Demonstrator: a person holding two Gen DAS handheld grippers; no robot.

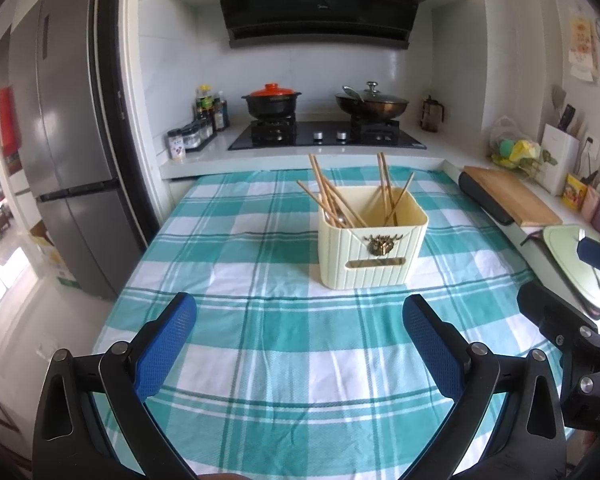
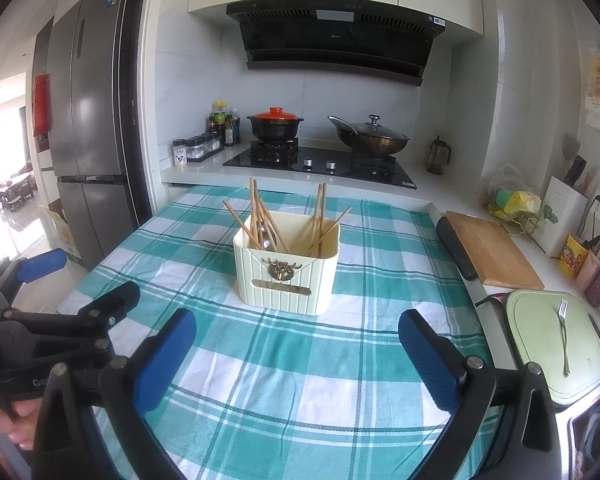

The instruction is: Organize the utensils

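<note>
Cream utensil box (image 1: 370, 246) of chopsticks (image 1: 332, 196) stood mid-table on the checked cloth (image 1: 260, 360), left gripper (image 1: 300, 344) and right gripper (image 2: 296, 356) both wide open, empty, fork (image 2: 563, 336) lay on green board (image 2: 540, 360) at right, stove (image 2: 320, 162) behind.

The left gripper (image 1: 300, 344) has two black plastic arms, each ending in a finger faced with a blue pad (image 1: 168, 344) of fine dimpled texture. Round silver screws sit at the pivots, and each outer arm has a long teardrop cut-out. The right gripper (image 2: 298, 354) is built the same: black linkages, blue textured pads (image 2: 430, 360), silver pivot screws. In the right wrist view the left gripper's black body carries pale lettering, only partly legible, and a hand (image 2: 4, 420) shows at the frame's lower left edge.
</note>
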